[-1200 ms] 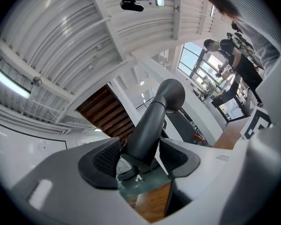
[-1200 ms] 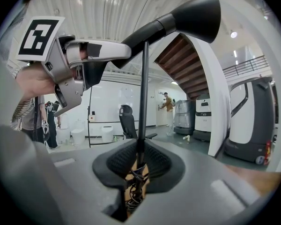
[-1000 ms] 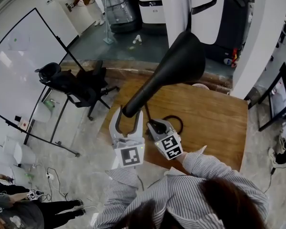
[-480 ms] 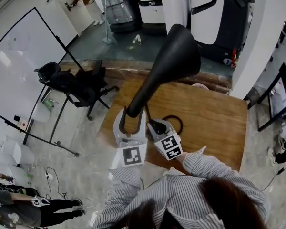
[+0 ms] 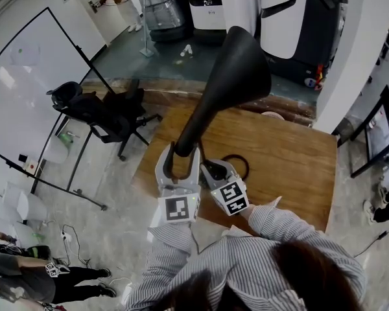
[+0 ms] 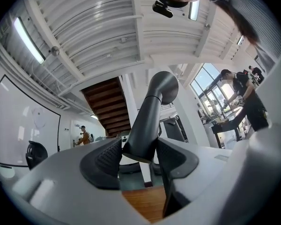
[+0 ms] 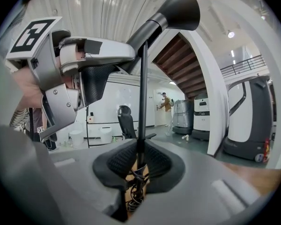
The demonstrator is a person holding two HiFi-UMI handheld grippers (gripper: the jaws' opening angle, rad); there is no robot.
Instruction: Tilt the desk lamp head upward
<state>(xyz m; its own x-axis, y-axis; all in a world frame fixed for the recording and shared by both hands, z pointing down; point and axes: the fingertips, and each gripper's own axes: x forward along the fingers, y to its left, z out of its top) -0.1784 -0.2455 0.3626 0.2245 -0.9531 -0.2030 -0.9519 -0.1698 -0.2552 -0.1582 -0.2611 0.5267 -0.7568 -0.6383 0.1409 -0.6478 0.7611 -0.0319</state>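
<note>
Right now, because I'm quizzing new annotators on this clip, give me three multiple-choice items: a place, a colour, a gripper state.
1. The desk lamp stands on: A the floor; B the wooden table; C the office chair.
2. The lamp head is: A white; B red; C black.
3. The right hand-held gripper is: A shut on the lamp's thin stem; B open, empty; C shut on the lamp head.
Answers: 1 B, its stem rises from the tabletop; 2 C, the cone looks black; 3 A, its pads pinch the stem.

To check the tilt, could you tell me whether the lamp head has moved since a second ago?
Yes: the lamp head has swung up and left in the head view, against the table.
</note>
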